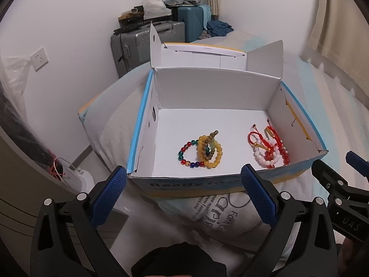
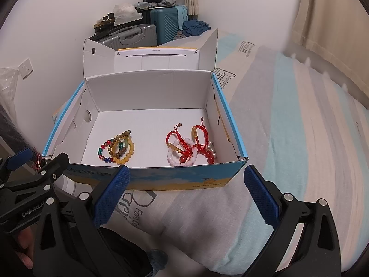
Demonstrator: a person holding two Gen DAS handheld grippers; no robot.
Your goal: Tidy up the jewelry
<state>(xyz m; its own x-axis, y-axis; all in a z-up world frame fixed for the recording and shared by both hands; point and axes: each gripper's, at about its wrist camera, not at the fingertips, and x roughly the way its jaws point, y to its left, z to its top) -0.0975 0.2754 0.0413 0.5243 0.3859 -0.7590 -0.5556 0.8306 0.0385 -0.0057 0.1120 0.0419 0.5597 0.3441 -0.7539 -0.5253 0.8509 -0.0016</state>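
Left gripper (image 1: 184, 177): I held my fingers spread wide and empty, both blue pads (image 1: 258, 196) hanging just short of the box's near wall.
Right gripper (image 2: 187, 180): likewise released, nothing between the pads, poised before the same wall toward its right end.
Each seen from the other: my right gripper showed at the right edge of the left view; my left one showed at the left edge of the right view, with a bit of my hand (image 2: 23, 244) under it.
Box (image 1: 200, 182): open, white inside, blue and yellow outside, its long axis running left to right across my view, lid flaps (image 1: 198, 55) standing up at the far side.
Bead bracelets (image 1: 200, 152): on the box floor, left of middle, near the front wall; a multicoloured ring, a yellow ring and a brown strand lay overlapping, and the brown strand's end pointed up and right toward the far wall.
Red pile (image 1: 269, 147): on the floor by the right wall, well apart from the first group; red cord bracelets tangled with white and red beads, the loose cord ends pointing to the far wall.
Bed (image 2: 288, 138): striped sheet under the box.
Suitcases (image 1: 147, 43): grey and teal, against the wall beyond.
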